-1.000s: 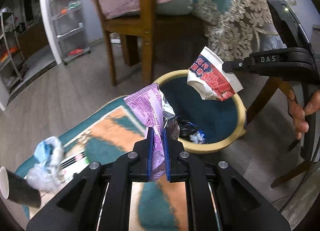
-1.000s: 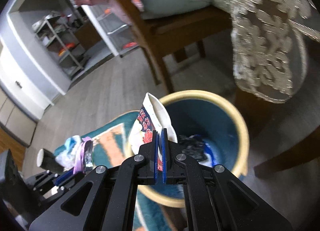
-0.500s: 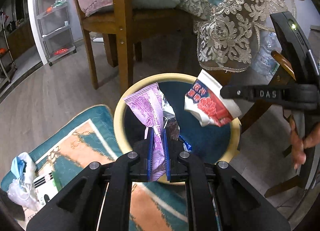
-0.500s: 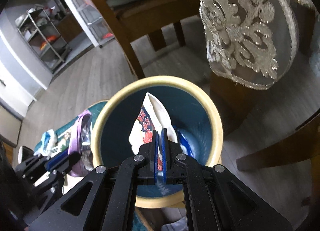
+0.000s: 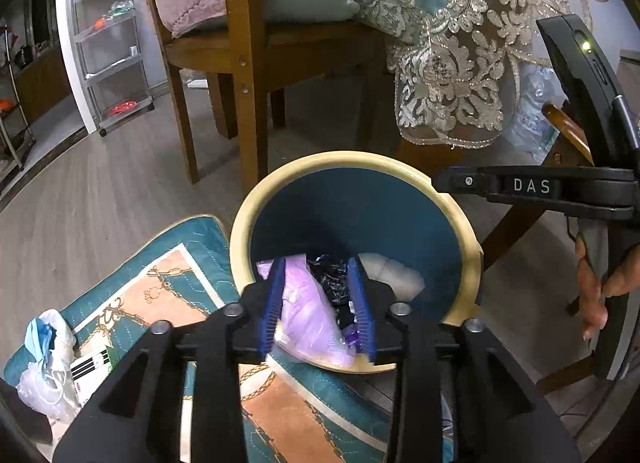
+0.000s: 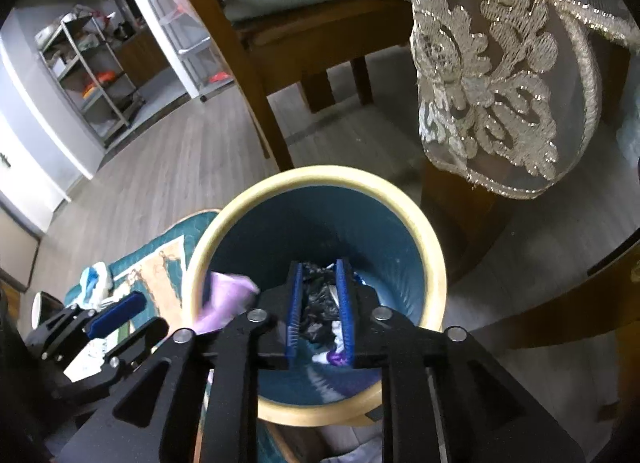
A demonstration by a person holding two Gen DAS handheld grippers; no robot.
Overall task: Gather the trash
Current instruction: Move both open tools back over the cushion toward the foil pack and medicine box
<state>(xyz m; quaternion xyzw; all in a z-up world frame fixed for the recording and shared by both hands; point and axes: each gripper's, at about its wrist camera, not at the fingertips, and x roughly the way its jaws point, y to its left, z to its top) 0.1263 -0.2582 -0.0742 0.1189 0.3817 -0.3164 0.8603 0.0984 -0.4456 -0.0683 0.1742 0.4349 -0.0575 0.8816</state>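
Observation:
A round trash bin (image 5: pixel 464 223) with a cream rim and blue inside stands on the floor; it also shows in the right wrist view (image 6: pixel 434 263). My left gripper (image 5: pixel 318 305) is open above its near rim. A purple wrapper (image 5: pixel 312 315) is loose in the bin's mouth, blurred; it also shows in the right wrist view (image 6: pixel 226 297). My right gripper (image 6: pixel 320 309) is open over the bin, and seen from the side in the left wrist view (image 5: pixel 436 183). Black trash (image 6: pixel 318 303) and a white piece (image 5: pixel 390 273) lie inside.
A teal and orange mat (image 5: pixel 172 283) lies left of the bin, with a plastic bag and face mask (image 5: pixel 46 355) on it. A wooden chair (image 5: pixel 244 75) and a lace tablecloth (image 5: pixel 448 75) stand behind the bin. A dark cup (image 6: pixel 42 309) is at far left.
Both grippers have opened over the bin. The purple wrapper left my left gripper and drops in. The red and white wrapper left my right gripper and is out of sight.

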